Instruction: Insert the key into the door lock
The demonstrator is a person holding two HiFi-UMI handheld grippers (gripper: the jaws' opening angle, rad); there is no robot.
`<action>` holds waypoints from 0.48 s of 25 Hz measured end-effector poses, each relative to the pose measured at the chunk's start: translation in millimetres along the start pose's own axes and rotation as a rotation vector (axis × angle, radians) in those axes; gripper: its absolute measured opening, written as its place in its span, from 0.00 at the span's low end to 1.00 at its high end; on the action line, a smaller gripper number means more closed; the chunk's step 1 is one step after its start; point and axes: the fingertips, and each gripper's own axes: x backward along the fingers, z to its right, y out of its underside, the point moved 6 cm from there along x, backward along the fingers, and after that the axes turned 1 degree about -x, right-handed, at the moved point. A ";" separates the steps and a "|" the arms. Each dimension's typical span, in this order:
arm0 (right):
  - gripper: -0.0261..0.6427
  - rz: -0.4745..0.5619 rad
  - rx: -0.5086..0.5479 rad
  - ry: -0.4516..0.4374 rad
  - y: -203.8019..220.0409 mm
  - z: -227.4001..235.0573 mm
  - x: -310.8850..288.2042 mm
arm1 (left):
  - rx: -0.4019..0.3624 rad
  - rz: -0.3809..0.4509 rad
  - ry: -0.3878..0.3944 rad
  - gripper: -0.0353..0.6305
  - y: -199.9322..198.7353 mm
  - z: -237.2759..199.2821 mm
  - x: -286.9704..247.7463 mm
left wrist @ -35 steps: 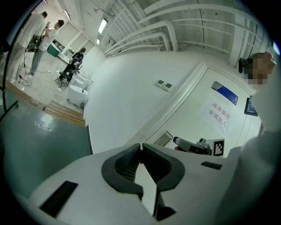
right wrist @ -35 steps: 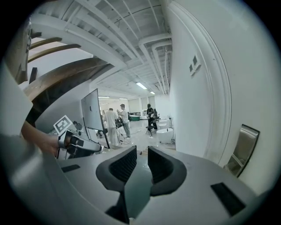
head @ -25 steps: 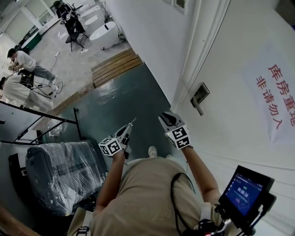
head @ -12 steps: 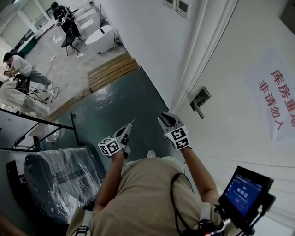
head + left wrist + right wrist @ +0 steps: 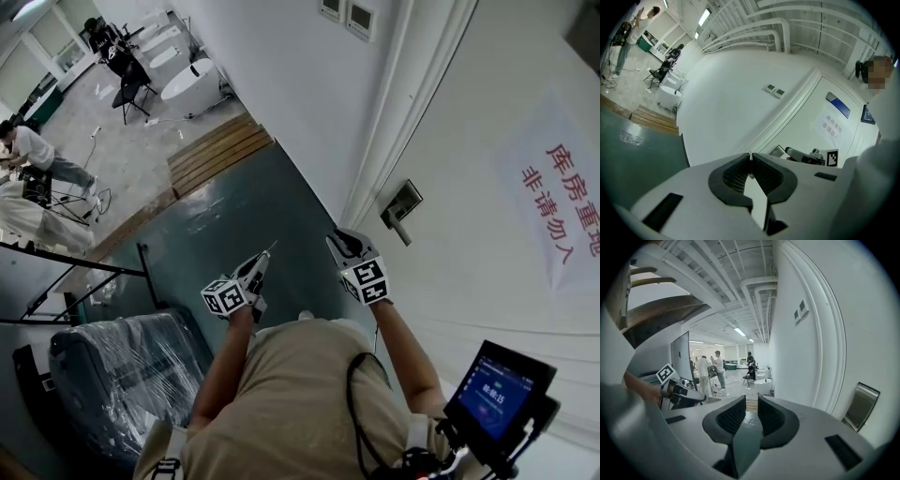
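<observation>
Key pinched in left gripper; right gripper parted, empty; open gap before lock by doorframe.

2 grippers are counted (left gripper, right gripper), along with 1 key, 1 door lock, 1 red-lettered sign, 2 wall panels, 1 screen and 3 people.

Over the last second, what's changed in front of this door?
Both grippers drifted slightly toward the lock plate as the person closed in. Nothing was taken or released: the left gripper is still shut on the key, and the right gripper is still open and empty.
</observation>
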 end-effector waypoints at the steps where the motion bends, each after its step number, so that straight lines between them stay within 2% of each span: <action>1: 0.17 0.001 -0.001 0.003 -0.1 0.8 -0.9 | -0.001 -0.001 0.003 0.10 -1.3 -0.5 -1.7; 12: 0.17 0.010 -0.019 -0.004 -5.5 -0.1 -22.4 | 0.001 0.003 -0.007 0.10 -13.9 -17.9 -1.1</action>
